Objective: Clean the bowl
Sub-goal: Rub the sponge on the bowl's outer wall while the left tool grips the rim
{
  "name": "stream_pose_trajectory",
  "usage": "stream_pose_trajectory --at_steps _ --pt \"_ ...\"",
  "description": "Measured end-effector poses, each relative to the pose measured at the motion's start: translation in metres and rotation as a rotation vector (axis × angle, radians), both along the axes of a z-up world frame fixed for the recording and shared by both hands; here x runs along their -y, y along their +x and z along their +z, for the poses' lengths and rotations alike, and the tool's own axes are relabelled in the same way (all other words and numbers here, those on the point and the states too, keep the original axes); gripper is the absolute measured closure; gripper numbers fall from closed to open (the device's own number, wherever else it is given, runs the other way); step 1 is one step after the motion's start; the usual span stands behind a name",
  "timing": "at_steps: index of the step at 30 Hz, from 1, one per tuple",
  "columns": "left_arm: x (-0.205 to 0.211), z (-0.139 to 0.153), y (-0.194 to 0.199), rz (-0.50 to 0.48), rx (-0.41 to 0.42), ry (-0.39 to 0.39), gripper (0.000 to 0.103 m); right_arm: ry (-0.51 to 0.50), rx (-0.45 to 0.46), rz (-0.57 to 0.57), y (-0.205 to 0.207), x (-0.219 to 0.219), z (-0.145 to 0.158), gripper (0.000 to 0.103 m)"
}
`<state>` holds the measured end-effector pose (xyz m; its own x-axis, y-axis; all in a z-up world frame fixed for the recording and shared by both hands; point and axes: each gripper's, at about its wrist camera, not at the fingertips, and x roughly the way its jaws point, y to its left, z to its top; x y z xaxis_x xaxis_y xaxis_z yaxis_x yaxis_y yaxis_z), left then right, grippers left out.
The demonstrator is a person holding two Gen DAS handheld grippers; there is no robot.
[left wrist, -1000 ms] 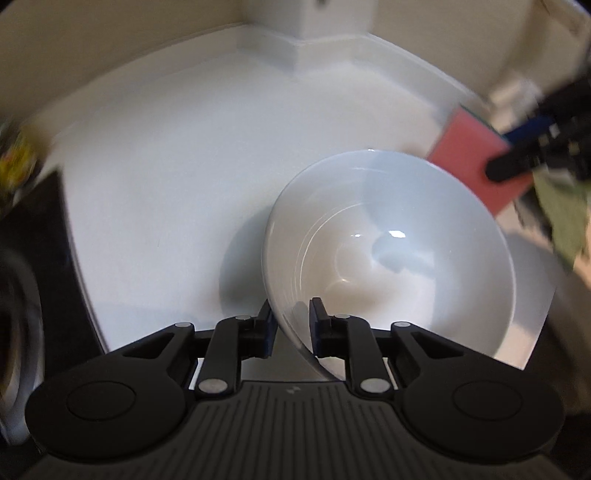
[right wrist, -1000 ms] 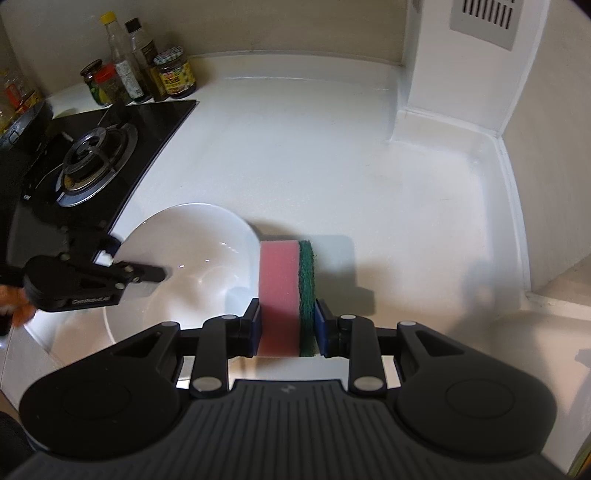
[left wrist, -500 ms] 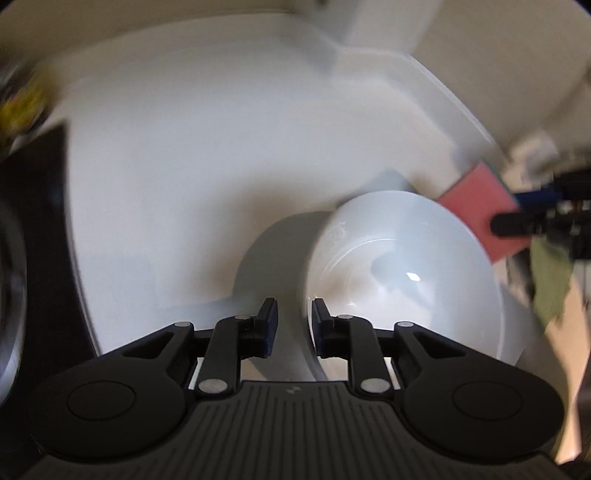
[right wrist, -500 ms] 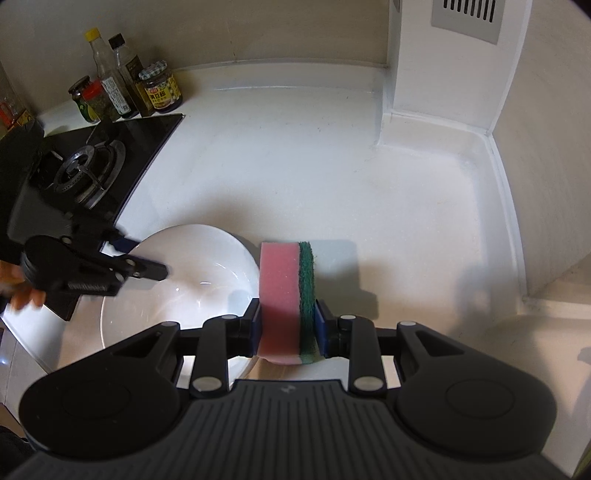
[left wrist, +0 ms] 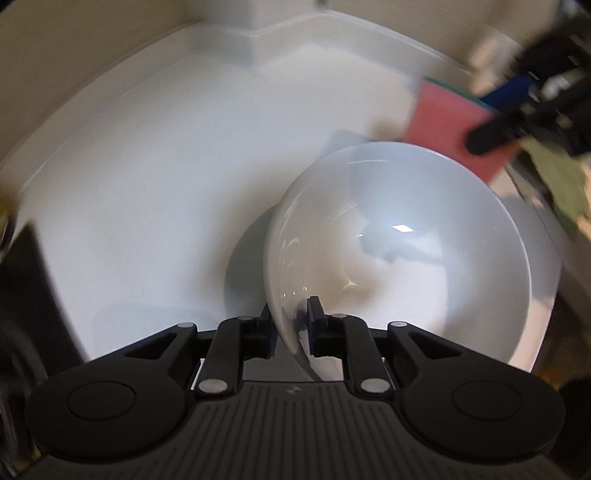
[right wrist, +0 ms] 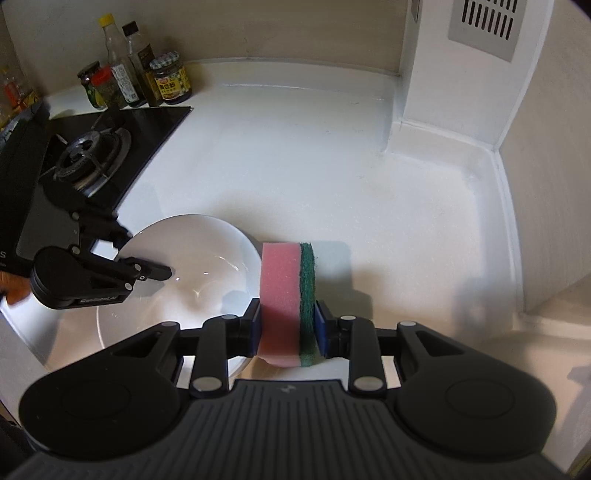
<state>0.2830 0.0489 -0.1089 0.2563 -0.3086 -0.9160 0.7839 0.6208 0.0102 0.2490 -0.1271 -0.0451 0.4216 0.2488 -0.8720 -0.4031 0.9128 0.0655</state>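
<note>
At the far-left corner of the white desk (right wrist: 295, 158), the right wrist view shows a cluster of bottles and jars (right wrist: 136, 83); the yellow label on one jar carries print too small to read; just in front of them sits the black gas stove (right wrist: 92, 147), seen only as a dark blur in the left wrist view; writing on the left hand-held gripper (right wrist: 147, 254) body is too faint to read for certain; that gripper is clamped on the near-left rim of the white bowl (left wrist: 406, 258), one finger inside the wall and one outside, a grip the left wrist view shows close up; the bowl stands near the front-left edge of the desk; the right hand-held gripper (right wrist: 288, 328) is clamped on a pink sponge (right wrist: 280, 295) with a green scouring layer, held upright just right of the bowl's rim; the vent grille (right wrist: 484, 26) at the far right appears only in the right wrist view; a green cloth (left wrist: 554, 184) shows only in the left.
</note>
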Motion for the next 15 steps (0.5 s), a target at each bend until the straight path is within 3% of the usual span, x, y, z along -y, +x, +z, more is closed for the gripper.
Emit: stream_pose_trajectory --at_steps 3,6,10,13,15 --pt "0.003 -0.001 0.008 -0.063 -0.004 -0.005 0.085 -0.015 0.004 -0.008 0.003 0.002 0.0 0.078" --pt "-0.004 0.003 0.008 0.087 -0.021 -0.03 0.082 0.0 0.002 -0.018 0.001 0.005 0.0 0.078" --pt "-0.023 0.006 -0.009 0.399 -0.052 -0.102 0.082 0.017 0.012 -0.028 -0.004 0.007 -0.001 0.078" --pt "-0.033 0.002 -0.019 0.496 -0.046 -0.13 0.082 0.024 0.019 -0.036 -0.008 0.006 -0.001 0.078" --pt "-0.031 -0.003 -0.019 0.469 -0.04 -0.12 0.085 0.025 0.023 -0.035 -0.011 0.005 -0.002 0.078"
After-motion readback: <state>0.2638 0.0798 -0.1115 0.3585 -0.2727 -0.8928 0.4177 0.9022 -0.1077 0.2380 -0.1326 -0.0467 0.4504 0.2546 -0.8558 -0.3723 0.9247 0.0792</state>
